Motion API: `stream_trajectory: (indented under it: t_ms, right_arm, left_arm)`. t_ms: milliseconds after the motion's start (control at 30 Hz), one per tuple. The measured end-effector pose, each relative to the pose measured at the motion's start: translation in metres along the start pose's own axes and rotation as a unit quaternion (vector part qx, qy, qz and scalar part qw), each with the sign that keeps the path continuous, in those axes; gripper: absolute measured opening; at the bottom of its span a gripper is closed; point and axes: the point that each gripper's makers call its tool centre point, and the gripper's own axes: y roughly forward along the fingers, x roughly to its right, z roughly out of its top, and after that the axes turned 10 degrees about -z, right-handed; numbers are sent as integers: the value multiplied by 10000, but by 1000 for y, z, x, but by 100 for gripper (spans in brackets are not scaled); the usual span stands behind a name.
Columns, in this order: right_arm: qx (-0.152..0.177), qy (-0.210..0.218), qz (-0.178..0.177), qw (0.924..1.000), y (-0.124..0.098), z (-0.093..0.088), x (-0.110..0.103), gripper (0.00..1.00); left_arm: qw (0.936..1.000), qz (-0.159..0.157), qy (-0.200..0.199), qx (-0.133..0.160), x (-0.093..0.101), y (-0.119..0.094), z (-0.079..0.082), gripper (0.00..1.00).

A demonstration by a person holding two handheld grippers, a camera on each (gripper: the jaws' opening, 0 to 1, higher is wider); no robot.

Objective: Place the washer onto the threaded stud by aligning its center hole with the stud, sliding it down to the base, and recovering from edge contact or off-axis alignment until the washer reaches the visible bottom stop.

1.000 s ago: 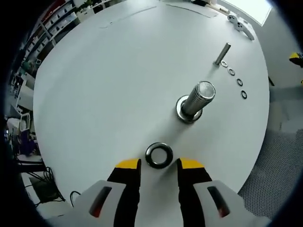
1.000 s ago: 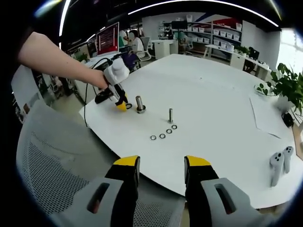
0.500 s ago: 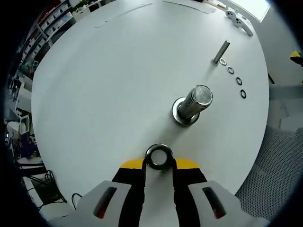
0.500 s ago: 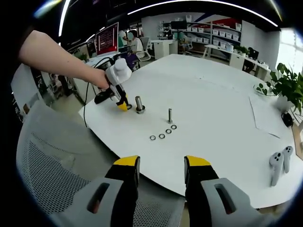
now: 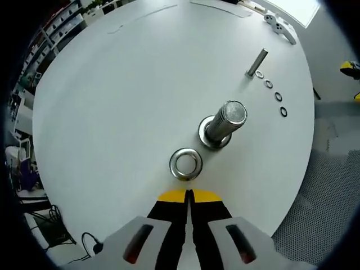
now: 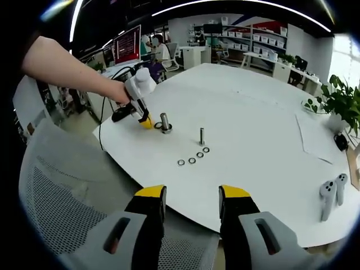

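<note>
Washer (image 5: 186, 163), shiny flat steel ring

One large washer (image 5: 186, 163); two threaded studs, a thick one (image 5: 224, 124) and a thin one (image 5: 256, 62); four small washers (image 5: 271, 94) in a row; two white controllers (image 6: 331, 195).

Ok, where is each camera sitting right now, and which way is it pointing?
Left gripper view: rides the left tongs, looking down at the round white table, the large steel washer and the thick threaded steel stud; its shut yellow tips show.
Right gripper view: rides the right tongs, off the table's edge, facing across it; its open tips show.
Shared: table, stud, left tongs.
</note>
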Motion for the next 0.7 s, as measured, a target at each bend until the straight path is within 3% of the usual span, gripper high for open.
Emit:
stream_trajectory:
  t_ms: [67, 133, 467, 700]
  right_arm:
    - [1, 4, 2, 10000, 0, 0, 0, 40]
    - [-3, -3, 4, 10000, 0, 0, 0, 40]
    - [13, 19, -18, 10000, 0, 1, 1, 40]
    - [25, 44, -40, 10000, 0, 1, 2, 40]
  left_arm:
    - [10000, 84, 19, 31, 4, -4, 1, 11]
    - [9983, 328, 474, 75, -6, -4, 7, 17]
    - [9983, 151, 540, 173, -1, 4, 21, 25]
    - [9975, 188, 664, 157, -2, 5, 28, 25]
